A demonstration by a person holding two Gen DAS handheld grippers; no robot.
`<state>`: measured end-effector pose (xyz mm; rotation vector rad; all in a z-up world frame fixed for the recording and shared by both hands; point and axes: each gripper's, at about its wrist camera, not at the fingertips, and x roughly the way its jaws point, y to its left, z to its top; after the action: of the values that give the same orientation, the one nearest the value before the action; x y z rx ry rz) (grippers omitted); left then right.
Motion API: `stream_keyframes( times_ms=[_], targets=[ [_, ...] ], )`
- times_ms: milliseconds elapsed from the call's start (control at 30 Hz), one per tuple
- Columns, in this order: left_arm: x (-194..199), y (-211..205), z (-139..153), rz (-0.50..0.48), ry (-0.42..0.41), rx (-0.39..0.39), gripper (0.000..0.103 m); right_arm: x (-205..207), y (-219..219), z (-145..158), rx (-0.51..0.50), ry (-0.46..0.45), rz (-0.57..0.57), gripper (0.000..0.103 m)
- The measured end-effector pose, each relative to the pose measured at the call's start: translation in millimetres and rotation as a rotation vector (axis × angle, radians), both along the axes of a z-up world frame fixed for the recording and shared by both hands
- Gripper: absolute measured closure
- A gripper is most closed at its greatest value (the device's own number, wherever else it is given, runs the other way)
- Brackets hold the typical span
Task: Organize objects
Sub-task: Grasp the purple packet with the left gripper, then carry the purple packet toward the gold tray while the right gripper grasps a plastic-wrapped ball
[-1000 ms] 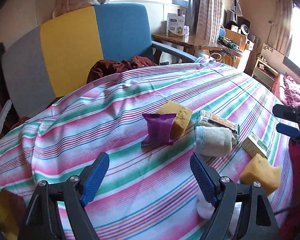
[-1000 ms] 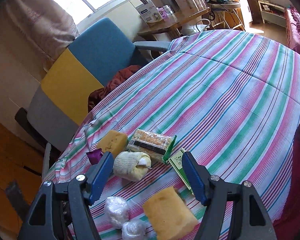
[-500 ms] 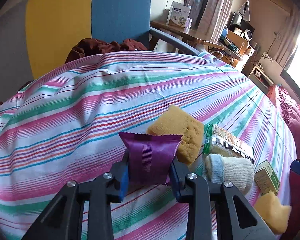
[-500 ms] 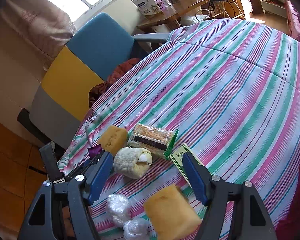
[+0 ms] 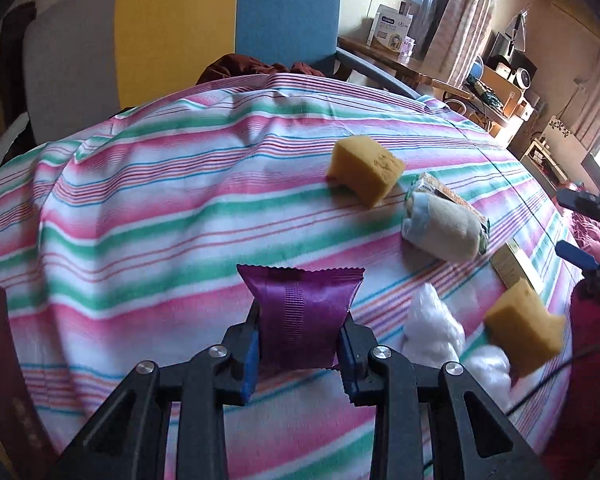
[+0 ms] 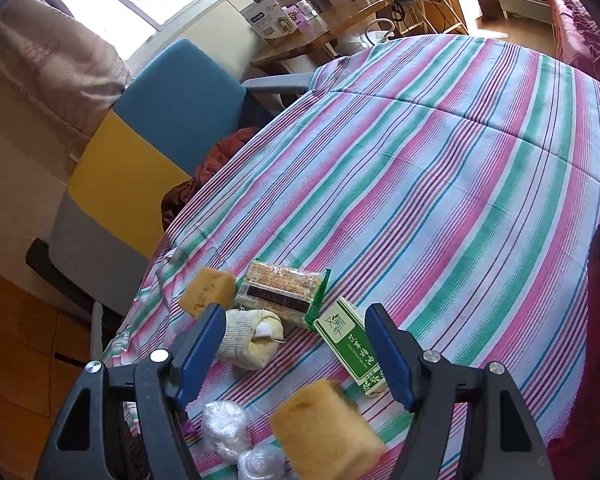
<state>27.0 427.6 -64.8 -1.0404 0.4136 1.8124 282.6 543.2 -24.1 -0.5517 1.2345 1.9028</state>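
A purple snack packet [image 5: 300, 320], glossy with crimped ends, is pinched upright between the two pads of the left gripper [image 5: 300, 344], lifted off the striped cloth. On the bench lie the rest. A yellow sponge block [image 5: 364, 168] sits farthest back, just beside a clear-wrapped cracker pack [image 6: 280, 294] with a green edge. A rolled cream sock [image 6: 250, 338] lies on its side touching that pack. A flat green box [image 6: 350, 344] with white lettering lies near the pack, angled. A second yellow sponge [image 6: 326, 430] sits nearest the edge, next to two crumpled white plastic balls [image 6: 226, 428].
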Motion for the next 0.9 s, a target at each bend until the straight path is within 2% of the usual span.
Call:
stream_keyframes(
  times_ms=[300,567,600,667,733,800,900],
  targets=[
    [48,-73,6,-0.023,0.034,0.025,0.07,-24,-7,-8,-0.021,-0.074,0.111,0.03],
    [61,-108,16,-0.012,0.037,0.058,0.07,-48,-19,-16,-0.018,-0.148,0.222,0.03],
    [62,-112,18,-0.011,0.038,0.066,0.07,-51,-21,-14,-0.008,-0.136,0.241,0.03],
    [64,-121,24,-0.008,0.041,0.083,0.07,-58,-31,-3,0.047,-0.08,0.301,0.031],
    [64,-127,30,-0.001,0.05,0.092,0.07,-72,-46,3,0.081,-0.056,0.41,0.032],
    [64,-136,35,0.008,0.051,0.107,0.07,-91,-64,3,0.109,-0.093,0.522,0.033],
    [63,-149,43,0.026,0.051,0.126,0.07,-115,-82,-10,0.115,-0.2,0.621,0.034]
  ],
)
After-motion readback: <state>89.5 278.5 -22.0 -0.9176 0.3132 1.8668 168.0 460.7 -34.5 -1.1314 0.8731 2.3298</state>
